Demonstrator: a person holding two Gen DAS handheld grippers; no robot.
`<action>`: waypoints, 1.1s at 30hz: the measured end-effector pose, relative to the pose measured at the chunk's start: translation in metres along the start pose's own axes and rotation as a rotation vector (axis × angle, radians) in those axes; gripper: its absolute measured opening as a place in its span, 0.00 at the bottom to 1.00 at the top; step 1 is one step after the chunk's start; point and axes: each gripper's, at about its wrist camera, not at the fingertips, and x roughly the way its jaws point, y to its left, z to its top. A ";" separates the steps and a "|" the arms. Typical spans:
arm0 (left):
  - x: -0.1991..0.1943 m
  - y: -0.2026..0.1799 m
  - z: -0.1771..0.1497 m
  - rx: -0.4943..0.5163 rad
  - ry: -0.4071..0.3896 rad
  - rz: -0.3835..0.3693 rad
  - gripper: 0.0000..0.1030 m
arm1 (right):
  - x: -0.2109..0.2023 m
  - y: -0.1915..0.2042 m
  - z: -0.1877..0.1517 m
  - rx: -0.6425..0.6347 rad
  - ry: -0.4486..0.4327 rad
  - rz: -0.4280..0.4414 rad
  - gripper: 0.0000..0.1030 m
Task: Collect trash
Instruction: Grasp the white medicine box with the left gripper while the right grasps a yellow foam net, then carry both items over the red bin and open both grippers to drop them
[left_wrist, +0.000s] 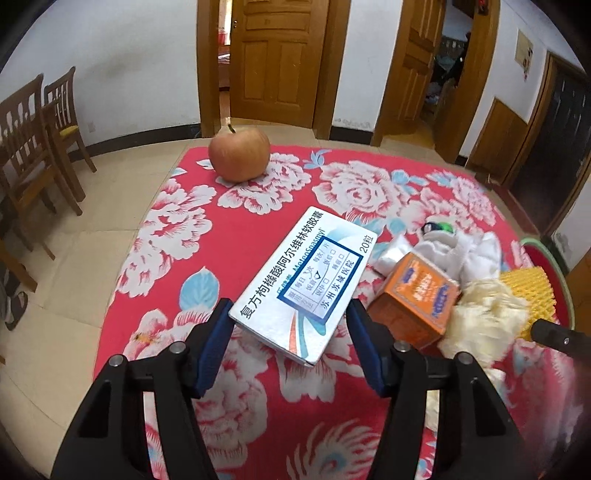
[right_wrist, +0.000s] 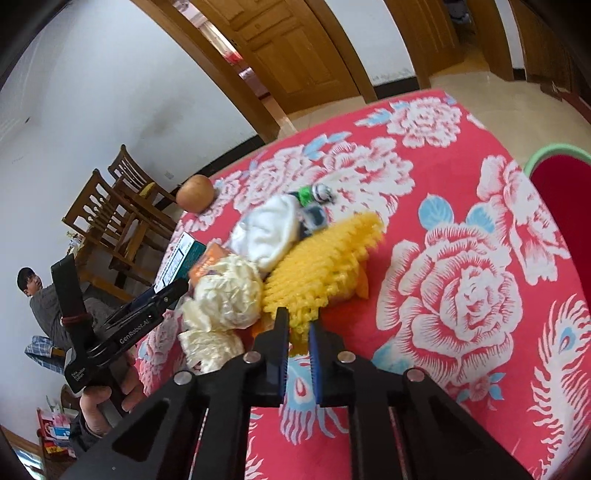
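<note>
A: Nearest us, left claw fingers spread wide either side of the white medicine box. Pads sit right at the box's near corners; we can't tell if they touch. Box is tilted, one end raised off the counter.

B: Right claw is nearly pressed together, pinching the near edge of the yellow foam fruit net.

A: Trash pile sits mid-counter on the red floral cloth: orange carton just beside the medicine box, cream crumpled paper touching the carton, white wad behind it.

B: In our right wrist view the cream paper touches the net's left side, white wad behind both, small green-and-white wrapper past that.

A: Apple upright near the far counter edge, well apart from the pile.

B: Red bin with green rim at the right edge of the counter.
</note>
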 end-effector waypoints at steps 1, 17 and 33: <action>-0.004 0.001 0.000 -0.010 -0.004 -0.004 0.61 | -0.004 0.002 -0.001 -0.008 -0.012 0.001 0.11; -0.074 -0.010 -0.009 -0.056 -0.072 -0.080 0.60 | -0.059 0.024 -0.015 -0.093 -0.139 -0.014 0.11; -0.097 -0.063 -0.015 -0.008 -0.051 -0.106 0.60 | -0.110 -0.007 -0.021 -0.062 -0.200 -0.090 0.11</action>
